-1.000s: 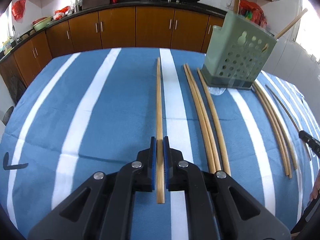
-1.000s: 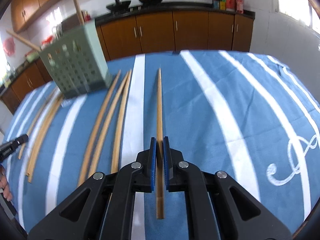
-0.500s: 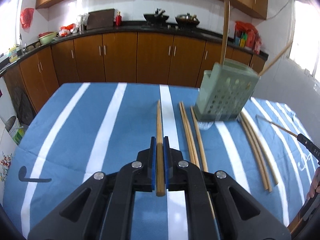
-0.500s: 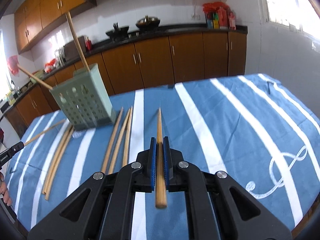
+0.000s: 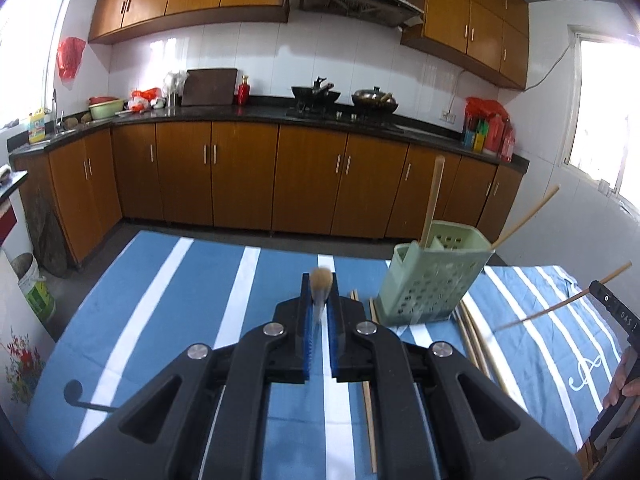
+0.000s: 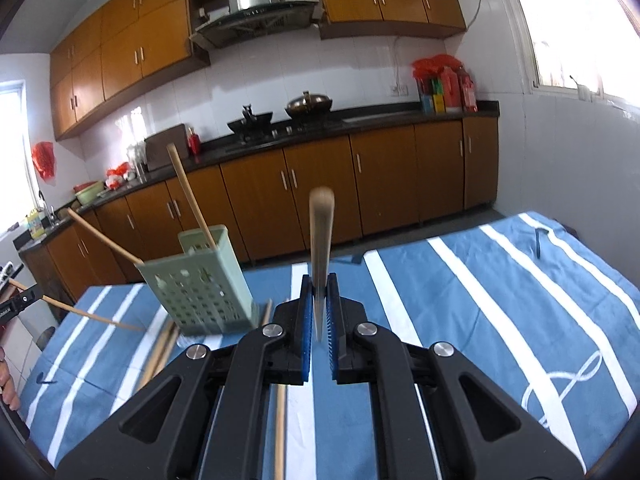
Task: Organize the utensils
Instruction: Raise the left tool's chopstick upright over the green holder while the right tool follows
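My left gripper (image 5: pixel 320 300) is shut on a wooden chopstick (image 5: pixel 321 280), lifted off the table and pointing forward, end-on and blurred. My right gripper (image 6: pixel 319 300) is shut on another chopstick (image 6: pixel 321 236), lifted and tilted upward. The green perforated utensil holder (image 5: pixel 430 280) stands on the blue striped tablecloth, right of my left gripper; in the right wrist view the holder (image 6: pixel 200 280) is to the left. Two chopsticks (image 5: pixel 434 196) stick out of it. In the left wrist view the right gripper's chopstick (image 5: pixel 560 304) shows at the far right.
Several loose chopsticks (image 5: pixel 476 340) lie on the cloth beside the holder, and more (image 6: pixel 160 352) show in the right wrist view. One chopstick (image 5: pixel 370 412) lies just right of my left gripper. Kitchen cabinets (image 5: pixel 240 176) stand beyond the table's far edge.
Both grippers have risen from the table with their chopsticks, tilting them up and forward. The view has lifted from the cloth to the kitchen wall.
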The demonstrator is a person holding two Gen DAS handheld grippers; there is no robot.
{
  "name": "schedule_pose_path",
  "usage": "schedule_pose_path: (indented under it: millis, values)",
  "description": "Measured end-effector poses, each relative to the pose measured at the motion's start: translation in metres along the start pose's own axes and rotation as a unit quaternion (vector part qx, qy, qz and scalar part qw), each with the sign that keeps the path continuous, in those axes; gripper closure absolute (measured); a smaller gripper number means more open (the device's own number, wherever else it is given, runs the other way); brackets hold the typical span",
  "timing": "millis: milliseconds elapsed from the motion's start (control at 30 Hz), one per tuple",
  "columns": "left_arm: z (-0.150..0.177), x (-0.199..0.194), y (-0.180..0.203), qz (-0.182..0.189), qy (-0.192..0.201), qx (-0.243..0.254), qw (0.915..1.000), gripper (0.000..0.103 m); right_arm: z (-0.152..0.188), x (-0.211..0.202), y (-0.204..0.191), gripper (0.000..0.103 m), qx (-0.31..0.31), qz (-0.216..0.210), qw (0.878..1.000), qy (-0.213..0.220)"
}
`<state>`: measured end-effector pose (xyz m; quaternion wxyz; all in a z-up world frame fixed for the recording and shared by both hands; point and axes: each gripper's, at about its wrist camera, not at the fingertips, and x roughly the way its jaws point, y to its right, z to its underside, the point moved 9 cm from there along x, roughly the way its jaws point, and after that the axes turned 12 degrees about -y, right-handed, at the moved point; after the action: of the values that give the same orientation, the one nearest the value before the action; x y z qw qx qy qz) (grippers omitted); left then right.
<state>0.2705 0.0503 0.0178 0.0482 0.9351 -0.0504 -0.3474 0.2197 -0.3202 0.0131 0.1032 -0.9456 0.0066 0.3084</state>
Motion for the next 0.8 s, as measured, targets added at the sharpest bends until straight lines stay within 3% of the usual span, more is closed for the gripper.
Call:
schedule_pose_path:
  millis: [167,500,633,800]
  values:
    - [-0.013,-0.02,0.009,0.006,0.016,0.016,0.9997,0.096,-0.018,-0.018,-0.014,0.096,-0.01,-0.015,1.0,0.023]
    - [-0.05,-0.083,0.075,0.08,0.069,0.071,0.9918,0.096,-0.072,-0.075,-0.065,0.096,-0.018,-0.12,0.987,0.102]
    - [-0.074,-0.099,0.096,0.099,0.1,0.069,0.9875,0.096,-0.094,-0.08,-0.086,0.096,-0.035,-0.126,0.982,0.133]
    - [-0.106,-0.092,0.112,0.098,0.13,0.052,0.9853,0.096,-0.11,-0.061,-0.098,0.096,-0.045,-0.12,0.981,0.143]
